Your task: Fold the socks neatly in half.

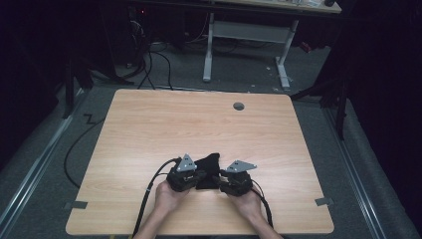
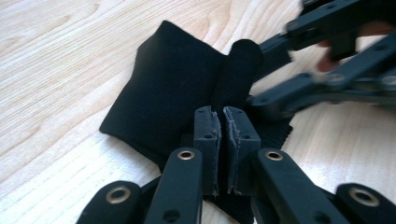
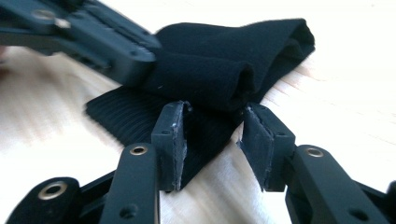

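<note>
a black sock (image 1: 208, 170) lies low at the centre of the table (image 1: 149, 129), between both grippers. it is judged light, soft and floppy. the left gripper (image 2: 221, 135) is clamped on its ribbed cuff; the right gripper (image 3: 215, 140) stands half open around a raised fold, where hold is best taken.

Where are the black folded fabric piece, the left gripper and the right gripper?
black folded fabric piece (image 2: 173, 88), left gripper view, on its flat upper panel.
left gripper (image 2: 220, 140), left gripper view, between its closed fingertips.
right gripper (image 3: 215, 140), right gripper view, midway between its parted fingertips.
</note>
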A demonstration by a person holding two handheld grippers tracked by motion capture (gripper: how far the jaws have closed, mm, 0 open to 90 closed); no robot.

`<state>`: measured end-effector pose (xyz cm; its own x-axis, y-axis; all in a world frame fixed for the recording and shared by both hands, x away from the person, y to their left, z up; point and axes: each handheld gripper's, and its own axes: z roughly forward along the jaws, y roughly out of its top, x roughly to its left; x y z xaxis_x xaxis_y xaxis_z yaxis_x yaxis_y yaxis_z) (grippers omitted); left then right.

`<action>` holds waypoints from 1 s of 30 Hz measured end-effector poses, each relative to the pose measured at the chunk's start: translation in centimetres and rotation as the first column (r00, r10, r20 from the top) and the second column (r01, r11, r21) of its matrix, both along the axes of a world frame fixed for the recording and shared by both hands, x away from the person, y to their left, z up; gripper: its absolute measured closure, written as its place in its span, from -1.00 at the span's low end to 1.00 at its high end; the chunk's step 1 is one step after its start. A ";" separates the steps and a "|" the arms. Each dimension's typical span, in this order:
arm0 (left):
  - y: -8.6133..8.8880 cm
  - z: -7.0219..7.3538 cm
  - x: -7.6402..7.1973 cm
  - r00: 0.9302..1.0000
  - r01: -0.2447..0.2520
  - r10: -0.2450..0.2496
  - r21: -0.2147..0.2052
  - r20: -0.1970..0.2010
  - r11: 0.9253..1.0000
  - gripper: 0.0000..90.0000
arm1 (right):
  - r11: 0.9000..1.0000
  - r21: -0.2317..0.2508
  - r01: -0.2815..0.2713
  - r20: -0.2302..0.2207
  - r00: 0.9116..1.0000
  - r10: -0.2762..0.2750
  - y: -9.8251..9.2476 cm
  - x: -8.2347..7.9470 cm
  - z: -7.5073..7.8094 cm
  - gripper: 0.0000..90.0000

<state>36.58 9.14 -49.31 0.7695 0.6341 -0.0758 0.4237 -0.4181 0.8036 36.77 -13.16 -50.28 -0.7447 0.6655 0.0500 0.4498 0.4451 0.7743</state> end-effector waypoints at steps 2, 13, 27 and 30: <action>0.0 0.0 0.2 1.000 -0.006 0.006 0.003 0.002 1.000 0.87 | 1.000 0.010 -0.014 0.006 1.000 0.014 -0.2 -0.5 0.4 0.30; -0.1 0.2 1.1 1.000 -0.021 0.021 -0.007 0.009 1.000 0.87 | 0.999 -0.032 -0.026 -0.017 1.000 0.026 0.7 -0.2 -0.5 0.36; -0.3 1.0 -0.3 0.999 0.014 -0.014 0.005 0.033 1.000 0.87 | 0.998 -0.056 0.002 0.010 1.000 -0.001 1.2 0.0 -0.6 0.51; -0.5 0.9 -0.5 0.999 0.021 -0.022 0.026 0.035 0.999 0.87 | 0.998 -0.059 0.003 0.010 1.000 -0.002 1.2 0.0 -0.6 0.51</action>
<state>36.03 8.65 -48.41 0.7852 0.6184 -0.0325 0.3857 -0.4474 0.8069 36.76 -11.92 -50.84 -0.7432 0.6690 0.0034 0.4437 0.4891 0.7510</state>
